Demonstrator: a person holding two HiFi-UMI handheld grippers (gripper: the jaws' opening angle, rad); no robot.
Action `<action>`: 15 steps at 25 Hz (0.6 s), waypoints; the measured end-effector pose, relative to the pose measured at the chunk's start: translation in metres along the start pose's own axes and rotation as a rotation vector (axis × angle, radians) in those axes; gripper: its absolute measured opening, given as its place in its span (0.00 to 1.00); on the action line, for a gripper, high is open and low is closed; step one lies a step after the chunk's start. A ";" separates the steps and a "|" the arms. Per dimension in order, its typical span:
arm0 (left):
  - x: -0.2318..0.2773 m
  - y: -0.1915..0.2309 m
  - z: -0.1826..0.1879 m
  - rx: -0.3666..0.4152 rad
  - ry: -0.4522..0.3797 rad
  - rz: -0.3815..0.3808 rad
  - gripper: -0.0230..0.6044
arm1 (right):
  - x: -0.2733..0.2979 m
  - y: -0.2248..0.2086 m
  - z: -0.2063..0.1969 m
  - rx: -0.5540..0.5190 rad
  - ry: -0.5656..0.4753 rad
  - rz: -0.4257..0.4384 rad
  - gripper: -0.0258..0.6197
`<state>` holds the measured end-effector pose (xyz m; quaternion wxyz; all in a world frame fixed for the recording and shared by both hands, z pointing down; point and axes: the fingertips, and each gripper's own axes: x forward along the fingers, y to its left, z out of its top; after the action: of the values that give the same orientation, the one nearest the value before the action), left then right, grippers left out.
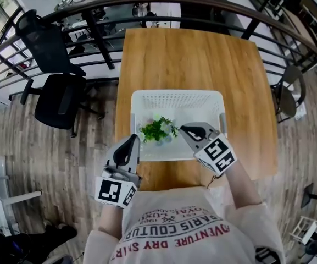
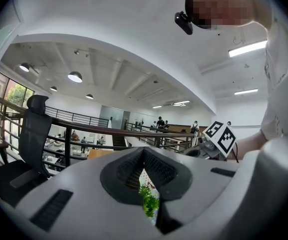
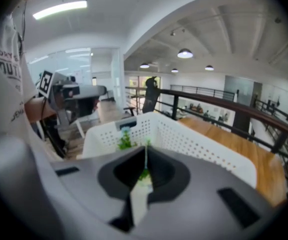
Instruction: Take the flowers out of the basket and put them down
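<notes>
A bunch of green-leaved flowers (image 1: 158, 130) with pale blooms lies in the white perforated basket (image 1: 177, 95) on the wooden table (image 1: 191, 54). My right gripper (image 1: 183, 128) reaches into the basket, its shut tips right beside the bunch's right edge. Whether they touch it I cannot tell. In the right gripper view the jaws (image 3: 145, 151) meet, and sprigs of the flowers (image 3: 125, 141) show beyond them against the basket wall (image 3: 198, 144). My left gripper (image 1: 132, 139) is shut too, outside the basket's front left corner. Its view shows the flowers (image 2: 149, 204) through the gap under the closed tips (image 2: 144, 151).
A black office chair (image 1: 59, 92) stands left of the table. A dark railing (image 1: 147, 1) curves round behind the table's far end. The person's torso is right behind both grippers. Bare tabletop lies beyond the basket and to its right.
</notes>
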<state>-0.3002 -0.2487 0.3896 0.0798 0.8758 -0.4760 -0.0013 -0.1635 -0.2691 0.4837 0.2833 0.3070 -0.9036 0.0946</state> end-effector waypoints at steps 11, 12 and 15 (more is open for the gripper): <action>0.004 0.036 -0.017 -0.079 0.028 0.053 0.07 | 0.065 0.021 -0.050 -0.183 0.214 0.293 0.75; 0.004 0.038 -0.018 -0.085 0.028 0.065 0.07 | 0.072 0.020 -0.056 -0.193 0.231 0.307 0.78; 0.005 0.046 -0.022 -0.106 0.031 0.098 0.07 | 0.090 0.018 -0.075 -0.239 0.291 0.343 0.80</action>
<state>-0.3342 -0.2742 0.4180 0.1334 0.8460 -0.5162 -0.0089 -0.1987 -0.2744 0.5962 0.4247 0.0968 -0.8969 0.0768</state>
